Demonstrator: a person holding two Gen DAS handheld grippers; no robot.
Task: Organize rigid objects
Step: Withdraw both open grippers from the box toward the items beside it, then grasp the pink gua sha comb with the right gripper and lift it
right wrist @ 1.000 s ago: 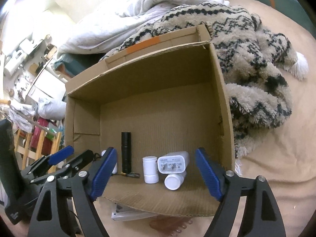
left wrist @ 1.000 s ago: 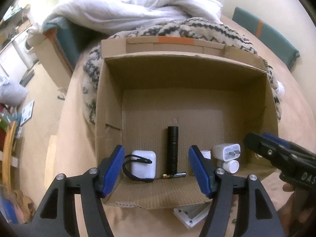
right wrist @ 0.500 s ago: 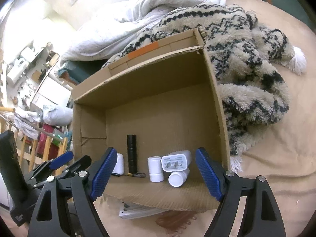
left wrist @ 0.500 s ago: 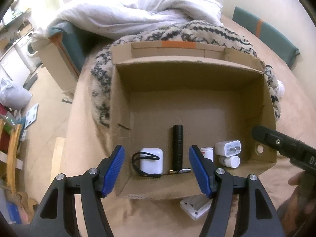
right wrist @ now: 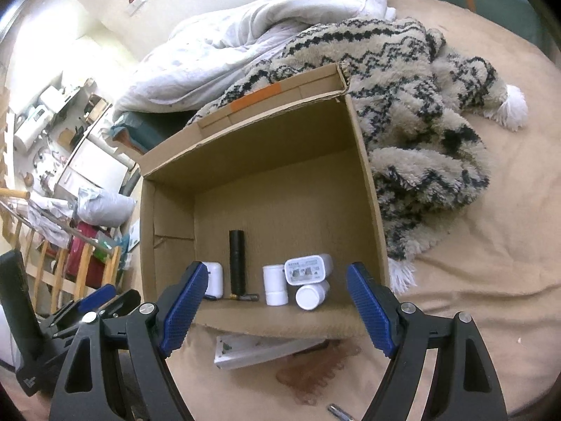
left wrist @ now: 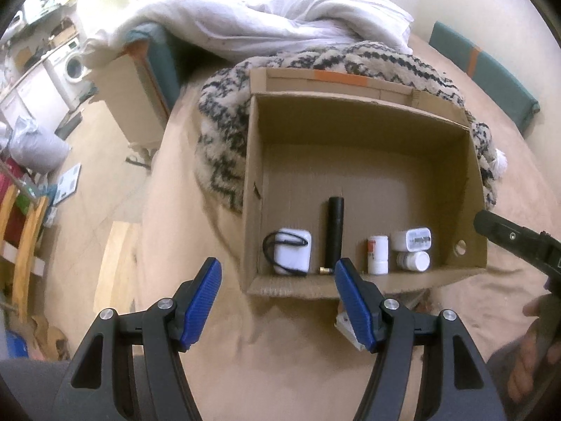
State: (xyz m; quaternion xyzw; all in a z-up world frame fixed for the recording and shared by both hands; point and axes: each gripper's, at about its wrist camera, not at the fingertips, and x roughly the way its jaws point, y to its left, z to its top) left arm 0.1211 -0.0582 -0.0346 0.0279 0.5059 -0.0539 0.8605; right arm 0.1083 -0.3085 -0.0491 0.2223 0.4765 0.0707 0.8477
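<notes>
The left gripper (left wrist: pixel 277 301) hangs with its blue pads spread wide and nothing between them, just short of the near wall of the cardboard box (left wrist: pixel 354 287). The right gripper (right wrist: pixel 276 307) is likewise wide apart and empty, over that same near wall. In the left wrist view only the black tip of the right gripper shows at the right edge, so its jaws cannot be read from there.

Under the box's near edge a flat white object (right wrist: pixel 259 349) is half hidden; what it is cannot be made out. Beside it lies a brownish comb-like shape (right wrist: pixel 315 373), blurred. The near wall cuts off the bottoms of the things inside.

The box holds 5 items along its near wall. At the left lies a white case (left wrist: pixel 292 251) with a black looped cord (left wrist: pixel 277 245) across it. Next is a black cylinder (left wrist: pixel 335 229), lying lengthwise, with a small brass-tipped piece (left wrist: pixel 324 271) at its near end. To the right stands a white bottle (right wrist: pixel 275 284), touching a white charger (right wrist: pixel 306 269) that rests on a second white bottle (right wrist: pixel 310 296) lying on its side. The charger's label is too small to read.

Behind the box a patterned woolly blanket (right wrist: pixel 413 105) and a white duvet (left wrist: pixel 266 17) are heaped on the tan bed sheet (left wrist: pixel 287 368).
</notes>
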